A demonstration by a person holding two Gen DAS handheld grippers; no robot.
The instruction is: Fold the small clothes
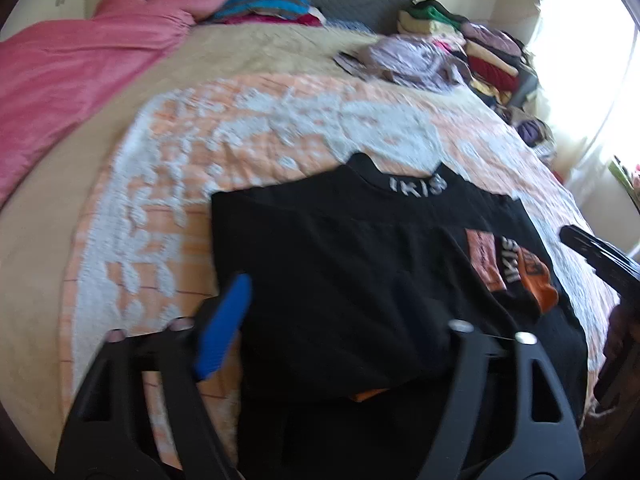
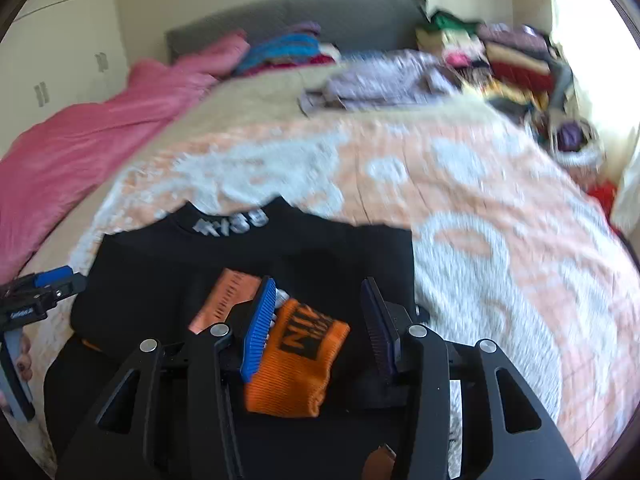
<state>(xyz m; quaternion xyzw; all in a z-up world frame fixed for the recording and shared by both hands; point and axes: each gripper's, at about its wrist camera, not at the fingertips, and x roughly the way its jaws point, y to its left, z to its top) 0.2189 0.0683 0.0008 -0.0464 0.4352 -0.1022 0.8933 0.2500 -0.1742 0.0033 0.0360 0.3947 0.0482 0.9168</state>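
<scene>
Black sweatshirt [image 2: 168,280] lying soft, limp | left gripper [image 1: 340,312] gaping | right gripper [image 2: 320,320] straddling orange cuff [image 2: 296,364], unclamped | pinching hem corners

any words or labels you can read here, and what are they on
"IKIS": white letters on the collar of the black shirt.
"IKIS": white letters running sideways on the shirt's print, between two orange patches.
"NI...": black letters on the orange cuff; the rest is cut off and blurred.
Small print on the pale orange patch: too blurred to read.
Label on the left gripper: too small to read.
</scene>
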